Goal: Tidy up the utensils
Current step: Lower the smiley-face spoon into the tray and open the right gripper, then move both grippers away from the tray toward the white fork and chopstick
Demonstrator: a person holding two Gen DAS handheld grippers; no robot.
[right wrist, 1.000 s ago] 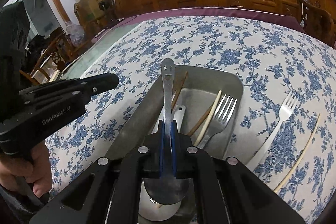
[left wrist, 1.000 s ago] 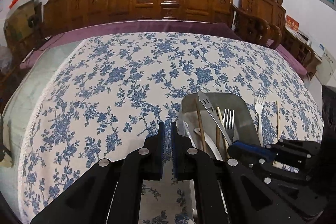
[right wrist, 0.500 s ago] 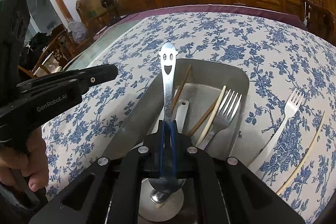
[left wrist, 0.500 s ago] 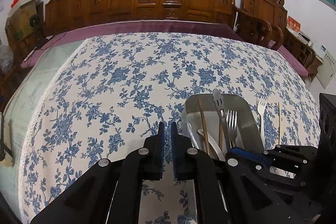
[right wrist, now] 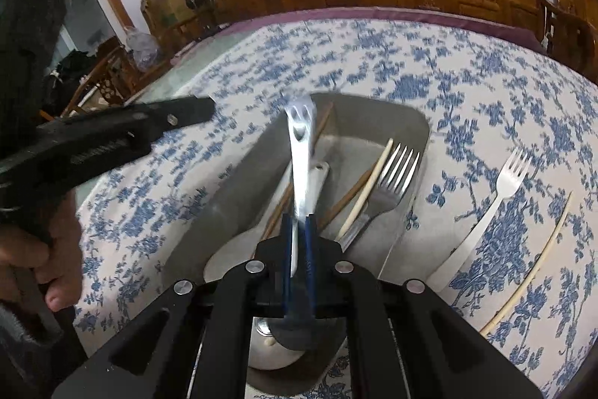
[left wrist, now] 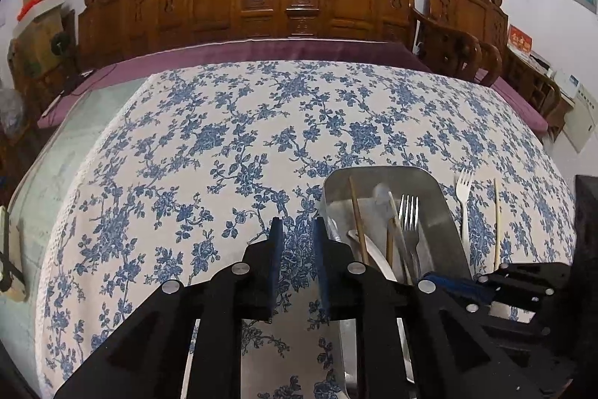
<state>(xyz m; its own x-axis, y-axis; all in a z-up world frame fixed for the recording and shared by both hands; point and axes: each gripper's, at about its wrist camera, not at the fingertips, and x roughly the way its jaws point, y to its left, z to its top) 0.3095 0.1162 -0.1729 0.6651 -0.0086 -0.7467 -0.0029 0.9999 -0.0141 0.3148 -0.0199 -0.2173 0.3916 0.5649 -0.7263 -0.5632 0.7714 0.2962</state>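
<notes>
Steel tray point(right wrist: 239, 174) on the worktop already holds chopsticks, a metal fork point(right wrist: 388, 182) and a white spoon. Left tongs point(left wrist: 295, 249) are opening, empty. Right tongs point(right wrist: 299, 230) clench the smiley spoon point(right wrist: 301, 152) over the tray. Outstanding: white fork point(right wrist: 497, 197) and chopstick point(right wrist: 530, 268), on cloth at right.

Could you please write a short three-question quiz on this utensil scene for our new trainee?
1. True or false: the left gripper holds a fork.
2. What does the right gripper hold over the metal tray?
3. Which utensils lie on the tablecloth, outside the tray? A) white fork and pale chopstick B) two spoons

Key: 1 false, its jaws are opening with nothing between them. 2 the smiley-handled spoon. 3 A.
</notes>
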